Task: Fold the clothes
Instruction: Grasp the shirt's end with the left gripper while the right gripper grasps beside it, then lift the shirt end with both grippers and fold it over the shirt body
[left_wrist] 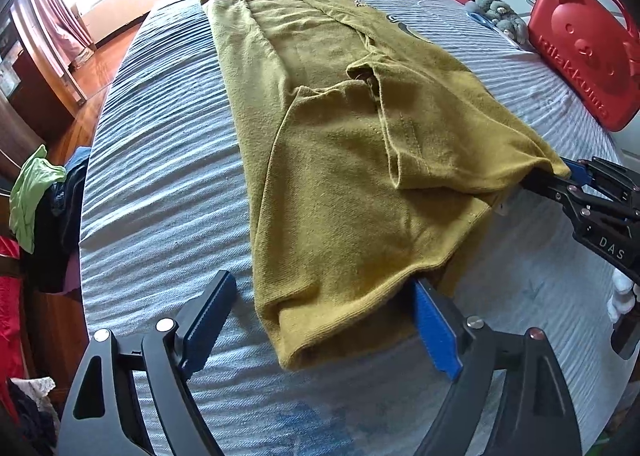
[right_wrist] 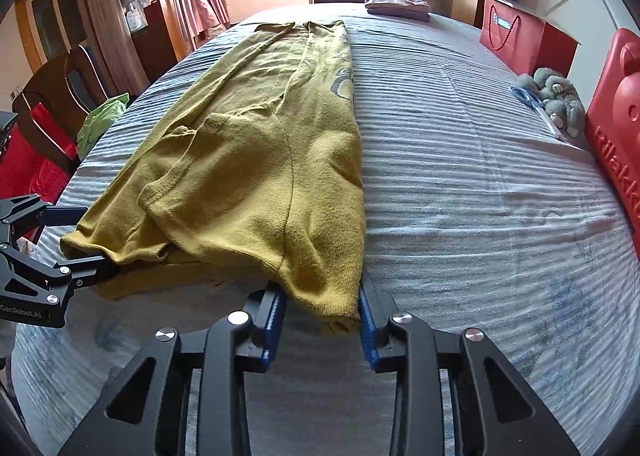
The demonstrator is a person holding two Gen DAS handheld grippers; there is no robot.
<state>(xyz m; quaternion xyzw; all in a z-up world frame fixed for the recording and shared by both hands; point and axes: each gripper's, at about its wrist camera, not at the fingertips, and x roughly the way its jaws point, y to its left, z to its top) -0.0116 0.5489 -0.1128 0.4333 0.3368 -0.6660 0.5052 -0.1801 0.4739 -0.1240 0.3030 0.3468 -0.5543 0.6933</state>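
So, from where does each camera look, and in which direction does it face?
Left wrist: on the left gripper, looking down along the mustard garment; its fingers straddle the near left corner, and the right gripper shows at the right.
Right wrist: on the right gripper, facing the same way; its pads squeeze the near right corner, and the left gripper shows at the left.
Shared: the garment, the striped cloth, the red case, the folded pile.

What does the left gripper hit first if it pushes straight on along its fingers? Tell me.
Most likely the near folded end of the mustard-yellow garment, which already lies between the open fingers of the left gripper. The striped bed cover sits directly under it, so depth between them is hard to judge.
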